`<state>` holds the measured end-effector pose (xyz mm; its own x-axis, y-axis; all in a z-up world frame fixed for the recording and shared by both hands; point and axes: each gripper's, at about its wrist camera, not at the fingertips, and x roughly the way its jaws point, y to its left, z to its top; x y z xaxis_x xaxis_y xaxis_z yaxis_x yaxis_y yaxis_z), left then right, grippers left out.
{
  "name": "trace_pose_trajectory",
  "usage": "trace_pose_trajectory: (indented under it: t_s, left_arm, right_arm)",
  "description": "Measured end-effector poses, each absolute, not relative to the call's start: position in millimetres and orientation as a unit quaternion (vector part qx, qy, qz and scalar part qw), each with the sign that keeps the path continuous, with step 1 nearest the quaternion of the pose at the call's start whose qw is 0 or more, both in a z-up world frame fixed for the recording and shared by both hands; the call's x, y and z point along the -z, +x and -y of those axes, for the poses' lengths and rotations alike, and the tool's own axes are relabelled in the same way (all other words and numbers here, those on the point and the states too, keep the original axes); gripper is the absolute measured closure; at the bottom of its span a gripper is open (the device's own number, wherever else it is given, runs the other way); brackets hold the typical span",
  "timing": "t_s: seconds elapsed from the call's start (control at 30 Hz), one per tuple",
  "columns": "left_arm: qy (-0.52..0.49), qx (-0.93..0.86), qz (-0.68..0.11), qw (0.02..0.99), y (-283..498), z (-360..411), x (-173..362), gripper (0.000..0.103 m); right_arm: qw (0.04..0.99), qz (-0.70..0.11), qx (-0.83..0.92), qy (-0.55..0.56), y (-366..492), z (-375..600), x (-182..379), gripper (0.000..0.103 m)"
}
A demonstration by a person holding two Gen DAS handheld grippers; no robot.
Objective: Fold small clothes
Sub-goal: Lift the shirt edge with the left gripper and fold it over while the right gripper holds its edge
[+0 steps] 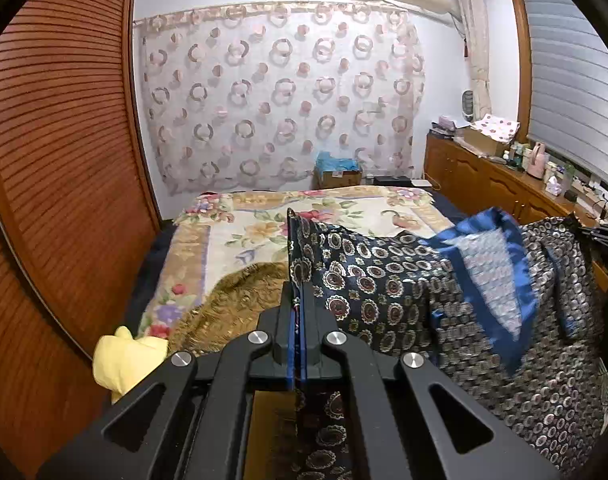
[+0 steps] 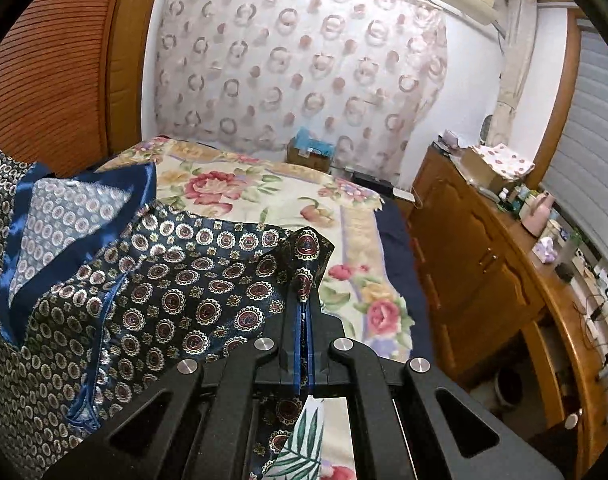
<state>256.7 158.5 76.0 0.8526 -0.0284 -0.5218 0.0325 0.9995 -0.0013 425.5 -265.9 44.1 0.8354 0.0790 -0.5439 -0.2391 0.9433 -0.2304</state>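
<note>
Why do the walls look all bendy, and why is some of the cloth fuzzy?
Left wrist view: the fisheye lens bows the wooden door into a curve, with dark corners; the cloth blurs towards the right, though it is sharp by the left claw. Right wrist view: the cabinet curves too; the cloth smears at the left edge and is crisp near the right claw.

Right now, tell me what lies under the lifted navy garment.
Under the navy garment lie the floral blanket and a golden-brown cloth. Whatever is beneath its hanging middle is covered.
</note>
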Motion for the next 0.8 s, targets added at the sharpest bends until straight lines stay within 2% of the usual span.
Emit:
trace_pose_trajectory:
  t_s: [0.23, 0.43, 0.63, 0.8]
  left_arm:
    - [0.009, 0.045, -0.266, 0.963, 220, -144, -73, 0.101]
    - [0.006, 0.061, -0.249, 0.967, 151, -143, -61, 0.101]
    - [-0.015, 0.046, -0.246, 0.968, 62, -153, -23, 0.101]
    - [-0.047, 0.026, -0.269, 0.962, 22, -161, 23, 0.101]
  right_arm:
    - [0.953, -0.238, -0.126, -0.138, 374, 247, -49, 0.102]
    - [0.952, -0.222, -0.177, -0.116, 301, 264, -37, 0.102]
    - [0.945, -0.241, -0.204, -0.087, 225, 297, -2, 0.102]
    - [0.931, -0.276, -0.229, -0.063, 176, 324, 27, 0.102]
